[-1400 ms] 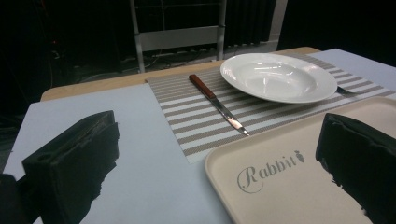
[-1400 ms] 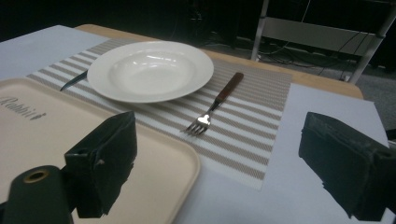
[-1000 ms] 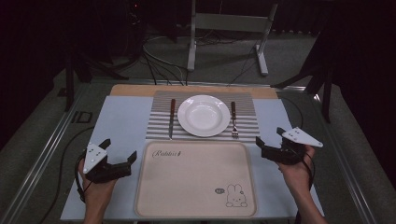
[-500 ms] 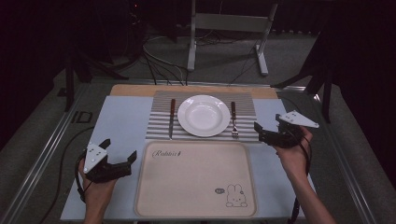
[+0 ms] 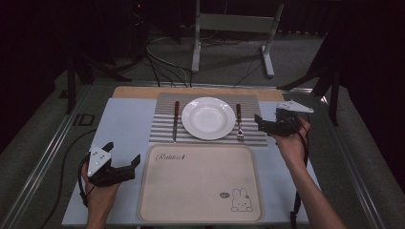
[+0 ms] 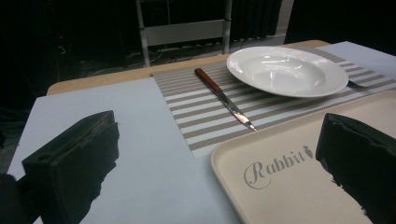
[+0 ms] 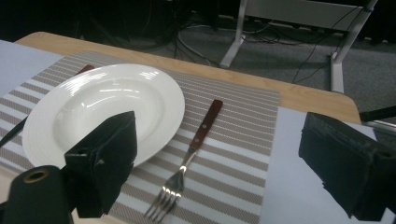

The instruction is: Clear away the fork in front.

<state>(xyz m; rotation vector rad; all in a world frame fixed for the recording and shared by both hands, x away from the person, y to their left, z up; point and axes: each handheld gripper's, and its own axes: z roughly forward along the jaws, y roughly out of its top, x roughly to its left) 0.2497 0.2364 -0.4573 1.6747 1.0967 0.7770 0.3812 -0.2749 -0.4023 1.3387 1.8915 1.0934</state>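
High view: right tongs (image 5: 261,123) gaping and empty, just right of the fork (image 5: 239,122); left tongs (image 5: 123,157) gaping and empty too, hard by the tray's (image 5: 200,210) left edge. Left gripper view: jaws wide apart, knife (image 6: 224,98) and plate (image 6: 287,70) well ahead on the striped mat (image 6: 205,121). Right gripper view: fork (image 7: 189,157) lies between the spread jaws, untouched, tines nearest, plate (image 7: 105,112) at its left.

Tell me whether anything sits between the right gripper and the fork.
Nothing visible does. The right gripper hangs open just right of the fork, which lies flat on the striped placemat beside the white plate. In the right gripper view the fork lies between the open jaws with only bare placemat around it.
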